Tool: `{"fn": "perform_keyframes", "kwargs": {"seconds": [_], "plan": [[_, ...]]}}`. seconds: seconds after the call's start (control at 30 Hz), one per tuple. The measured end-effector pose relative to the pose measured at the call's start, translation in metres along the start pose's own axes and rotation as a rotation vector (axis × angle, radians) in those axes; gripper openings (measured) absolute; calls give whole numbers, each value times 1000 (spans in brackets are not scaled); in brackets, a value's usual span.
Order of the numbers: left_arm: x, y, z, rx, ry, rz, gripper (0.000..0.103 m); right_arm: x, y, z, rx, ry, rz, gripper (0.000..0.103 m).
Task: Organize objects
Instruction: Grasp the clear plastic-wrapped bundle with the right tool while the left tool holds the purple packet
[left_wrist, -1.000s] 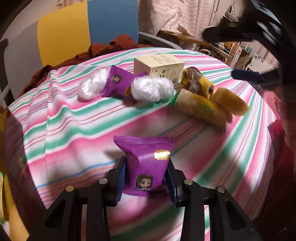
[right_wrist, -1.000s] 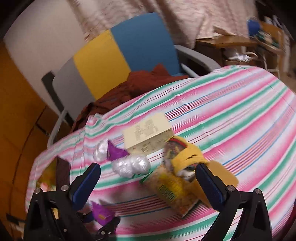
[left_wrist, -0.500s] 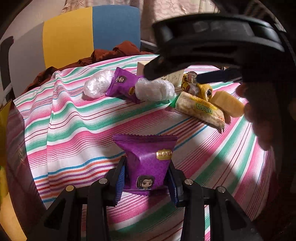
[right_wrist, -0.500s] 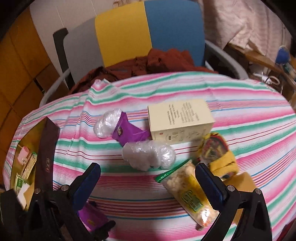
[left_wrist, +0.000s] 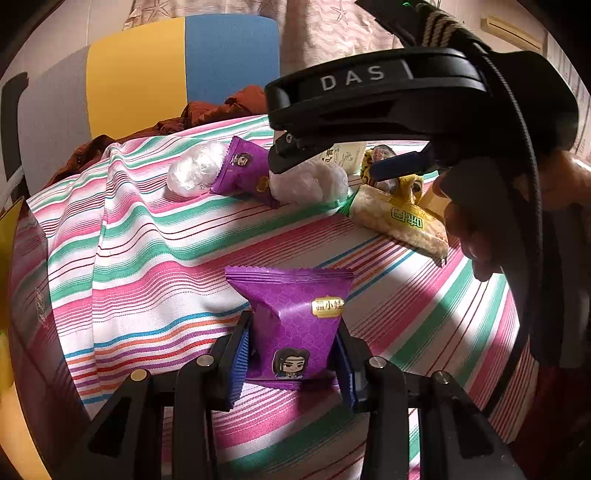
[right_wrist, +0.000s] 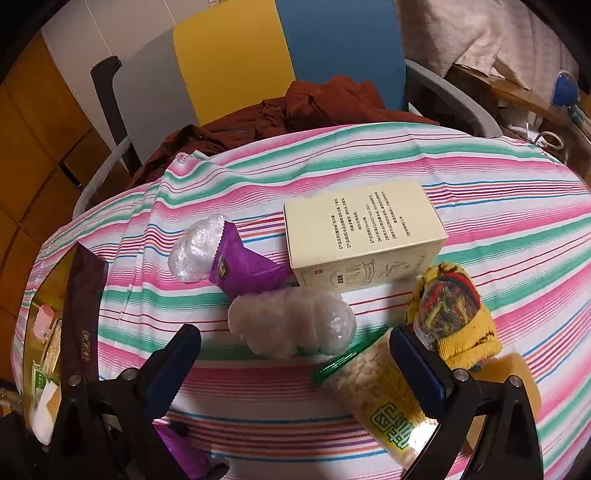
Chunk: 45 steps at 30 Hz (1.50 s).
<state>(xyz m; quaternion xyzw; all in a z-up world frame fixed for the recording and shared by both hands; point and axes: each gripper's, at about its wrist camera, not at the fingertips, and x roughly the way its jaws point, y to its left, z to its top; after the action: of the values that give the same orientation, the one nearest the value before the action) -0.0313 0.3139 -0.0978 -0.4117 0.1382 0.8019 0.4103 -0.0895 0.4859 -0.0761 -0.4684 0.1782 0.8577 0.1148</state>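
On the striped tablecloth (right_wrist: 480, 177), from left to right, lie a clear plastic bundle (right_wrist: 195, 249), a second purple packet (right_wrist: 245, 267) leaning on it, a cream box (right_wrist: 364, 229), and a yellow knitted item (right_wrist: 456, 314). A larger clear wrapped bundle (right_wrist: 291, 326) sits in front of the box, just ahead of the right gripper (right_wrist: 295, 362), whose fingers are spread wide around empty air. A yellow snack bag (right_wrist: 380, 398) lies partly under its right finger. The left gripper (left_wrist: 291, 363) pinches a purple snack packet (left_wrist: 295, 321) upright above the cloth; the right gripper's body blocks the far items there.
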Motion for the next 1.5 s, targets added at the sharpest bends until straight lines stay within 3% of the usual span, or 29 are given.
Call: {"fn": "perform_keyframes", "kwargs": {"seconds": [0.37, 0.4, 0.5, 0.63, 0.9, 1.2, 1.5], "plan": [[2, 2, 2, -2, -1, -2, 40, 13, 5, 5, -51, -3, -41, 101], [2, 2, 2, -1, -1, -2, 40, 14, 6, 6, -60, -3, -34, 99], [3, 3, 3, -1, -1, -1, 40, 17, 10, 5, -94, 10, -28, 76], [3, 2, 3, 0, -2, 0, 40, 17, 16, 2, -134, 21, -30, 69], [4, 3, 3, 4, -3, 5, 40, -3, 25, -7, -148, 45, 21, 69], [2, 4, 7, -5, -2, 8, 37, -40, 10, -4, -62, -77, 98, 69], [-10, 7, 2, -65, -2, -10, 36, -42, 10, -1, -55, -81, 167, 69]]}}
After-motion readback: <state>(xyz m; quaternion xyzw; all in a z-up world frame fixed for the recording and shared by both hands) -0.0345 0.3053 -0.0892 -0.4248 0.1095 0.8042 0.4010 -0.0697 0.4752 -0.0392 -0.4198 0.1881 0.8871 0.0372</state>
